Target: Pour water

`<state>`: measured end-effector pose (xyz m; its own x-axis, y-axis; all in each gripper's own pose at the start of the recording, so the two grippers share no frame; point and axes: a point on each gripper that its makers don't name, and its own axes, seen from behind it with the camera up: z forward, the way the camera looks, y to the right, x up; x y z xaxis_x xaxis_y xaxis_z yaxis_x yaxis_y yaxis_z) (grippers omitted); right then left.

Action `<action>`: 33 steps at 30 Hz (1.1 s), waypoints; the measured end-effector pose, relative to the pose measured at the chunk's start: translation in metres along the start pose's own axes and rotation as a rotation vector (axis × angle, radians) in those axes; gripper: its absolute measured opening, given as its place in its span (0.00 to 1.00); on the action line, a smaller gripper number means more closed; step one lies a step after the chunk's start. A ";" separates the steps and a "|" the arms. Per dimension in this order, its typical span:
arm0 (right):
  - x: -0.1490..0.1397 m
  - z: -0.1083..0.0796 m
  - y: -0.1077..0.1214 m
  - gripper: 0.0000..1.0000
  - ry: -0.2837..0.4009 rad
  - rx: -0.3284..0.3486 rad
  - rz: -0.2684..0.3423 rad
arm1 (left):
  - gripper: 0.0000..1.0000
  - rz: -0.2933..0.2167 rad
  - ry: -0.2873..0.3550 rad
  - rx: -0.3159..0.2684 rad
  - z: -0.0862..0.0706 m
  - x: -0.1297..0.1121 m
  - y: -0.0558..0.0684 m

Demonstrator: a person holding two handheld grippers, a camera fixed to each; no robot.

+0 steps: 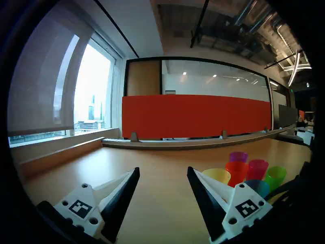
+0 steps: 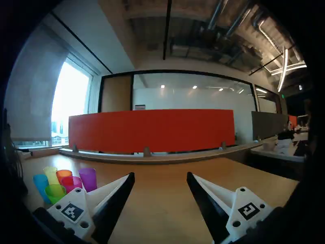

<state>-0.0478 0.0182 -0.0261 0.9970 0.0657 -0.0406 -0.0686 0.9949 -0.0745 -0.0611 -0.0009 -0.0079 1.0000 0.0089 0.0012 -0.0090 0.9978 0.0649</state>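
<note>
Several coloured plastic cups stand clustered on the wooden table (image 1: 162, 171). In the left gripper view the cluster is to the right: a yellow cup (image 1: 217, 175), an orange cup (image 1: 237, 171), a pink cup (image 1: 257, 168), a purple cup (image 1: 238, 156), a green cup (image 1: 275, 176) and a blue cup (image 1: 258, 187). My left gripper (image 1: 163, 173) is open and holds nothing. In the right gripper view the cups sit at the lower left, among them a purple cup (image 2: 88, 178) and a green cup (image 2: 55, 192). My right gripper (image 2: 161, 176) is open over bare table (image 2: 162, 195) and holds nothing.
A red divider panel (image 1: 195, 116) runs along the table's far edge. A window (image 1: 91, 93) with a low ledge lies to the left. Another desk with small objects (image 2: 280, 144) stands to the right.
</note>
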 end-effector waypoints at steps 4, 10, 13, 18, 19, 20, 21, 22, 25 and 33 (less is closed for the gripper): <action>-0.002 0.002 0.002 0.99 -0.004 -0.001 -0.006 | 0.86 0.000 0.000 0.000 0.000 0.000 0.000; -0.005 0.003 0.001 0.99 -0.015 0.004 -0.012 | 0.86 0.000 0.000 0.000 0.000 0.000 0.000; -0.006 0.003 -0.001 0.99 -0.021 0.006 -0.017 | 0.86 0.000 0.000 0.000 0.000 0.000 0.000; -0.010 0.003 -0.002 0.99 -0.035 0.008 -0.026 | 0.86 0.000 0.000 0.000 0.000 0.000 0.000; -0.010 0.003 -0.002 0.99 -0.038 0.007 -0.026 | 0.86 0.000 0.000 0.000 0.000 0.000 0.000; -0.010 0.003 -0.002 0.99 -0.040 0.007 -0.025 | 0.86 0.000 0.000 0.000 0.000 0.000 0.000; -0.010 0.003 -0.002 0.99 -0.043 0.007 -0.025 | 0.86 0.000 0.000 0.000 0.000 0.000 0.000; -0.011 0.003 -0.002 0.99 -0.046 0.006 -0.023 | 0.86 0.000 0.000 0.000 0.000 0.000 0.000; -0.012 0.004 -0.001 0.99 -0.054 0.005 -0.021 | 0.86 0.000 0.000 0.000 0.000 -0.001 0.000; -0.015 0.005 -0.001 0.99 -0.068 0.004 -0.026 | 0.86 0.000 0.000 0.000 0.000 -0.001 0.000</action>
<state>-0.0624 0.0165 -0.0208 0.9986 0.0446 0.0287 -0.0425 0.9966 -0.0711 -0.0618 -0.0006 -0.0080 1.0000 0.0089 0.0012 -0.0089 0.9979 0.0649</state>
